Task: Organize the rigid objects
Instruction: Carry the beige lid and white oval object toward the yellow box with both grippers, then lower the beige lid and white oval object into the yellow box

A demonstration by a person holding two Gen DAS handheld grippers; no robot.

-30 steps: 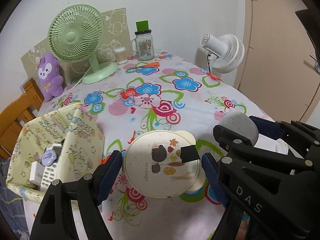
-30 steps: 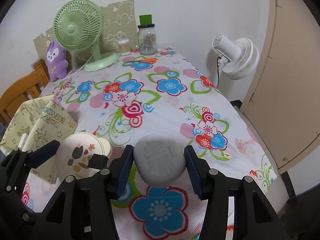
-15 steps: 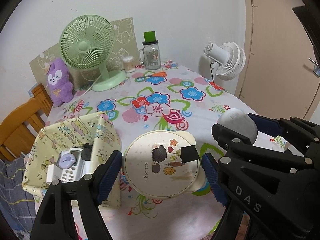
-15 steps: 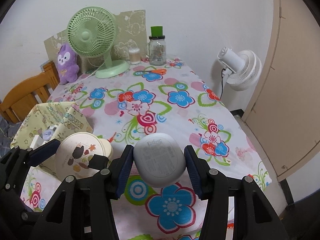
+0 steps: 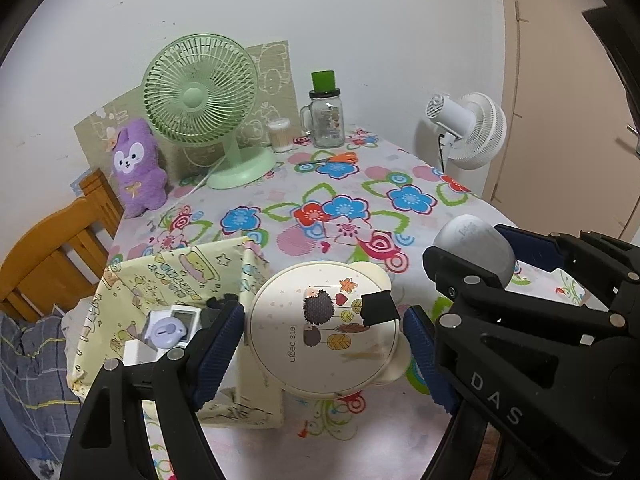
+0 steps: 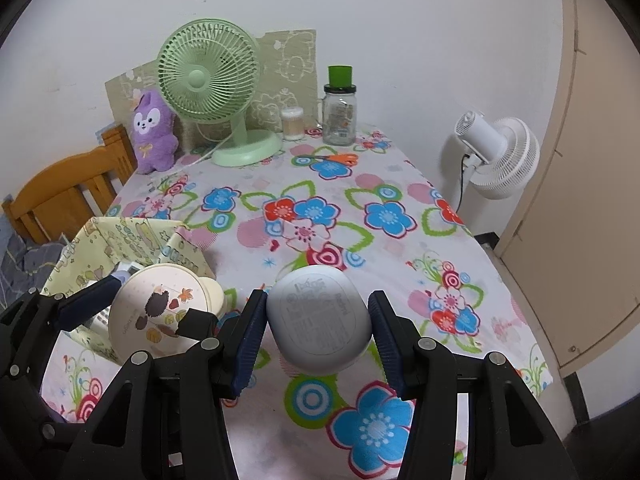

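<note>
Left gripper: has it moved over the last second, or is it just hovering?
Yes. The left gripper, shut on the round tin, has pulled back and up: the green fan shrank and sank in its view, and the yellow fabric box slid toward center.

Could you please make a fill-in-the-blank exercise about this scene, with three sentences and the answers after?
1. The left hand-held gripper holds a round cream box showing a picture of a ____.
2. The right hand-held gripper holds a smooth ____ case.
3. The purple plush toy stands beside the ____ fan.

Answers: hedgehog; grey; green
</note>
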